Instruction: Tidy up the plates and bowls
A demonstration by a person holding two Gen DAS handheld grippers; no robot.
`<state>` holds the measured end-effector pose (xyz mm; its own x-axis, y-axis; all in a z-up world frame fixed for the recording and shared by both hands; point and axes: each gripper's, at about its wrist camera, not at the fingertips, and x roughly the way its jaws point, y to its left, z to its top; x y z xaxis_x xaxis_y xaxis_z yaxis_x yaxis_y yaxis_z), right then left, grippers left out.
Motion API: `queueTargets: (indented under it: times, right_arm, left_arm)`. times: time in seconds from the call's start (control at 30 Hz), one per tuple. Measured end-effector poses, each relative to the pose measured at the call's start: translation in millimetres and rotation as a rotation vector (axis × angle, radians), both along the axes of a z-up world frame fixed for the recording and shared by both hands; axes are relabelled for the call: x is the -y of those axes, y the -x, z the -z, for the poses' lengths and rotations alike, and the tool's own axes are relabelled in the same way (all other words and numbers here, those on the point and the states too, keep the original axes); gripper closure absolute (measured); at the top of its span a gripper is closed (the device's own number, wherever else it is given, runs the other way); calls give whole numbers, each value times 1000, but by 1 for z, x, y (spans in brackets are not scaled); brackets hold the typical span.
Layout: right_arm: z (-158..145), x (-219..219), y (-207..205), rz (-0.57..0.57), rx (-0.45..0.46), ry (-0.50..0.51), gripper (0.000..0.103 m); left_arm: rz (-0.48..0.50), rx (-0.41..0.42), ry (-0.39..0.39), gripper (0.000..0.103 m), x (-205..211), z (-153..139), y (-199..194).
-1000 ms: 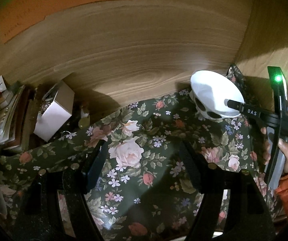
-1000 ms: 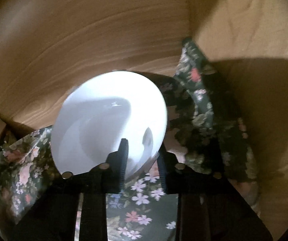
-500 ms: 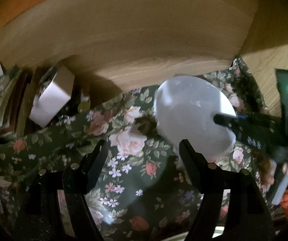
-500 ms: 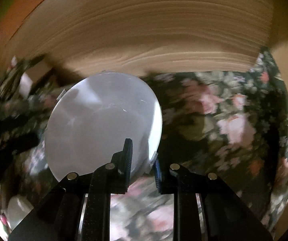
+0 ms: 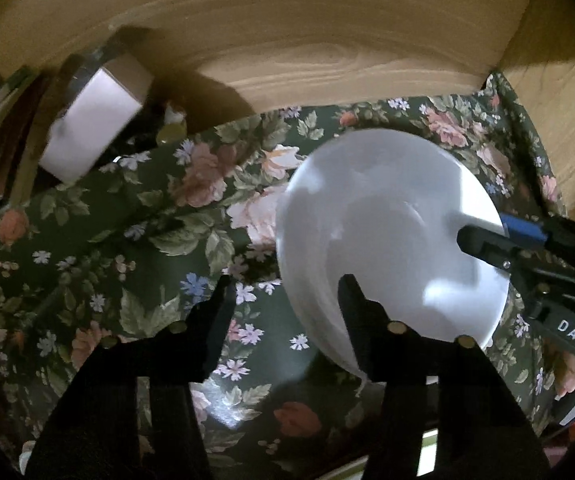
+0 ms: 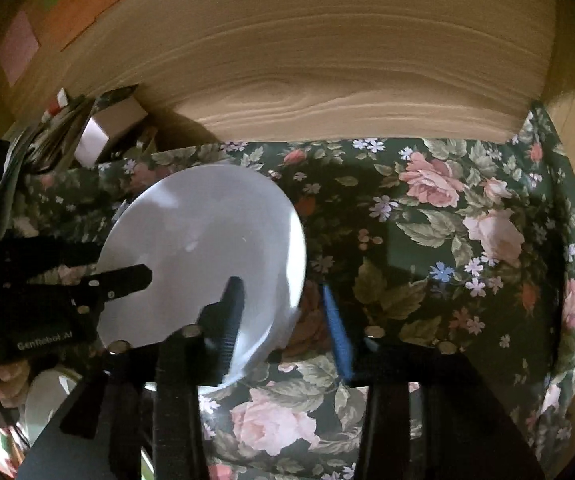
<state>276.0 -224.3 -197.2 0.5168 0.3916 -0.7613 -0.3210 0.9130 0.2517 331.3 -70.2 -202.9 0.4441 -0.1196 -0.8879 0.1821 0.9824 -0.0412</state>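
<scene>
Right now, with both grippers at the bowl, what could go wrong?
1. The right gripper is opening while the left gripper is closing, with a gap showing at the rim of the bowl: it could drop onto the cloth.
2. The bowl is tilted; a rim pinch may let it swing or slip.

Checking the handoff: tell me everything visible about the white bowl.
The white bowl is plain, glossy and deep, ceramic-looking, empty, over the floral cloth. The left gripper straddles its near rim, jaws closing; the right gripper straddles the opposite rim, jaws opening. Whether it rests on the cloth is unclear.
</scene>
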Motion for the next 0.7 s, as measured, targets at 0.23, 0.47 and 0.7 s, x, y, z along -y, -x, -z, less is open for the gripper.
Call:
queueTargets:
  times: [0.23,0.47,0.7]
  right_arm:
    - [16,-10,-12,-2,-61,-35,67]
    - [15,-14,-10,4,-37,-48,85]
    - [4,-14,-2,10,-10,-58,85]
  left_arm:
    - [26,-30,22,77,10,7,-6]
    - [33,-28,21,84,13,7,-6]
    - [22,-13,51,84,8,0,0]
